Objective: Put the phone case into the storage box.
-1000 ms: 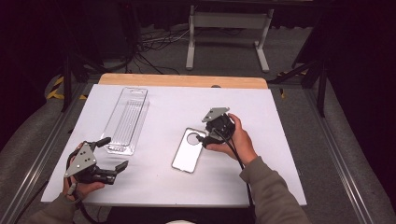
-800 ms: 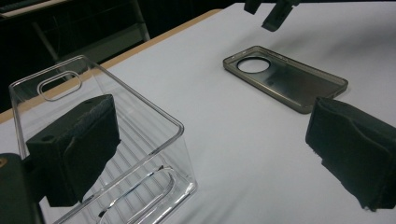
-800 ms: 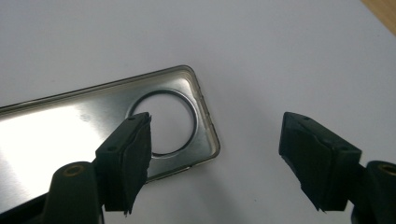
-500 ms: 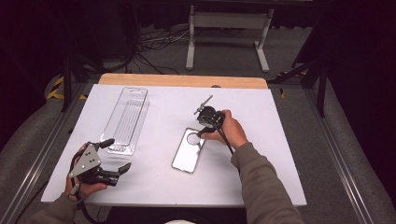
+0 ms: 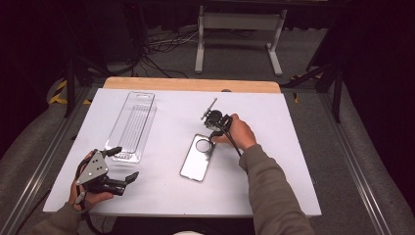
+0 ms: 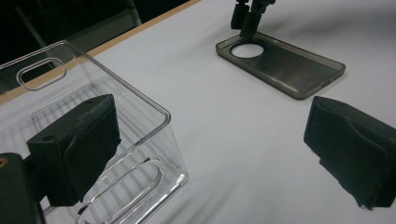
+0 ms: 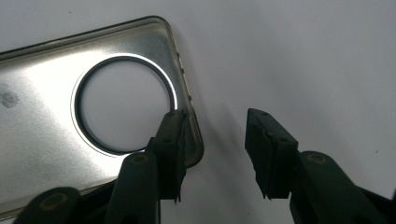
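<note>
We see our left gripper [image 6: 210,154] with its black padded fingers [image 6: 74,149] spread wide, nothing between them. Left finger overlaps the clear ribbed plastic tray [image 6: 140,140]. Smoky translucent phone case with round cutout [image 6: 289,67] lies flat on the white bench [image 6: 233,140]; the other gripper's tips [image 6: 247,21] sit at the cutout end.

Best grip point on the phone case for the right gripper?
Take the phone case by its short top wall beside the round hole, from above. It lies flat, so that raised rim is grippable; the right gripper already straddles it, jaws closing.
</note>
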{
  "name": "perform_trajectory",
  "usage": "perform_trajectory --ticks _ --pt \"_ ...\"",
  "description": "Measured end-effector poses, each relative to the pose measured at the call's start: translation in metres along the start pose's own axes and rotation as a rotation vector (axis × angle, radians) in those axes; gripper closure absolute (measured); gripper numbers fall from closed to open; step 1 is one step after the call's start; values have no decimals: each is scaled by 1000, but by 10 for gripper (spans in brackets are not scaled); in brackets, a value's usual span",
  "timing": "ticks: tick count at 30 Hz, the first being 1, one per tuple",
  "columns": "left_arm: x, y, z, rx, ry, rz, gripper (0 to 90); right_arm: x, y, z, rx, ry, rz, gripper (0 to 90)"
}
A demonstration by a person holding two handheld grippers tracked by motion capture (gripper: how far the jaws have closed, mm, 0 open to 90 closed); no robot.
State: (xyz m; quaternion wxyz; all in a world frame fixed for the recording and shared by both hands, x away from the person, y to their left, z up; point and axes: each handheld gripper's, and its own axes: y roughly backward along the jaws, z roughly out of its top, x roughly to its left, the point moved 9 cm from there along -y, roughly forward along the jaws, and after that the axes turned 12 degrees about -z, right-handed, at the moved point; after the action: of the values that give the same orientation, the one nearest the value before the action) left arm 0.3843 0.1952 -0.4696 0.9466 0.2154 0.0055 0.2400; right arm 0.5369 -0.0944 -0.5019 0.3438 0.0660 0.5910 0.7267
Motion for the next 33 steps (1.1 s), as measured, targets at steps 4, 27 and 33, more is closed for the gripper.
perform_trajectory --ticks 4,27,33 --pt "0 0 0 0 2 -2 43 -1 -2 1 9 12 1 651" --pt "-1 -1 -2 5 13 -16 51 10 -3 5 33 120 -16 894" --pt "0 0 0 -9 18 -7 59 12 0 7 4 165 -68 897"
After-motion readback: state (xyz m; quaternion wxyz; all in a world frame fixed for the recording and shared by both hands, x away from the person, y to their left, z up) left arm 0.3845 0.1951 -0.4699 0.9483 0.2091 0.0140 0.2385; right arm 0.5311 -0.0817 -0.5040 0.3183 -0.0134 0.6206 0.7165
